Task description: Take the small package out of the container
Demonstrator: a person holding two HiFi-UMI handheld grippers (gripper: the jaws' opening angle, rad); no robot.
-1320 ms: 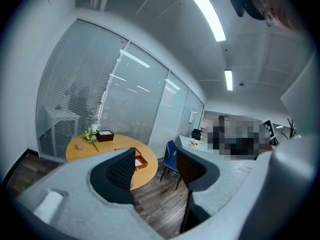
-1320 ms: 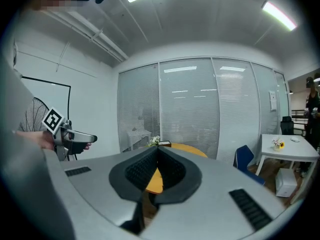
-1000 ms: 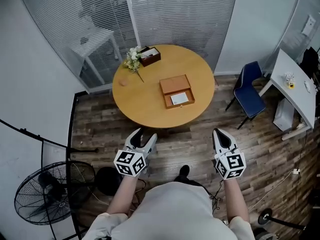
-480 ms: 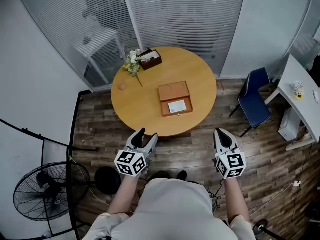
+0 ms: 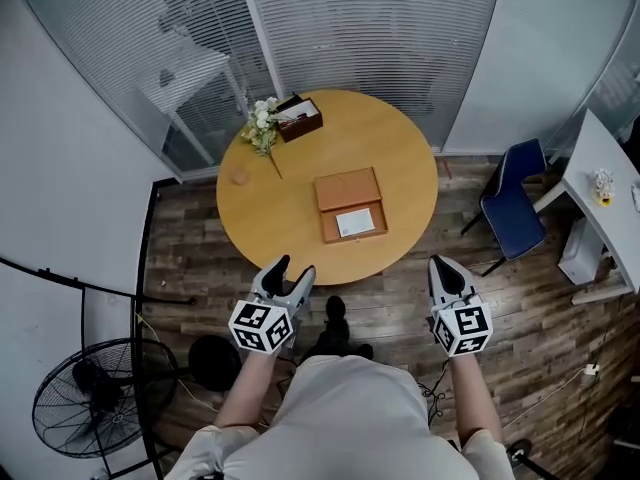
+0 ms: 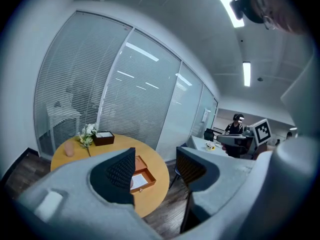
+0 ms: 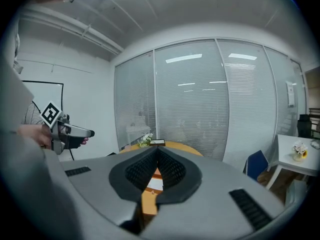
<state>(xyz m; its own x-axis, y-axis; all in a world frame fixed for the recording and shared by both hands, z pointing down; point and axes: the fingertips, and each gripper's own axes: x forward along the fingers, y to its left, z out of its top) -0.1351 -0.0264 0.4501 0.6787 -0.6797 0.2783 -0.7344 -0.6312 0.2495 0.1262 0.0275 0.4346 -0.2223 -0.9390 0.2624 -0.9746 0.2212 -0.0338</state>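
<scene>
- Left gripper (image 5: 288,269): jaws apart, empty, off the table (image 5: 265,213) at 7 o'clock
- Right gripper (image 5: 441,266): jaws together, empty, at 5 o'clock
- Package (image 5: 356,223) lies in the open box (image 5: 346,188), its 6 o'clock half, mid-table

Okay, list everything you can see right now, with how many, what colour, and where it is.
round wooden table: one, light tan, centre of the room
open wooden box container: one, brown, middle of the table
small flat package: one, white, inside the box
flower bunch: one, white, far left edge of the table
dark rectangular box: one, dark brown, beside the flowers
office chair: one, blue, right of the table
standing floor fan: one, black, floor at lower left
left hand-held gripper: one, grey, open, empty, short of the table
right hand-held gripper: one, grey, shut, empty, short of the table
</scene>
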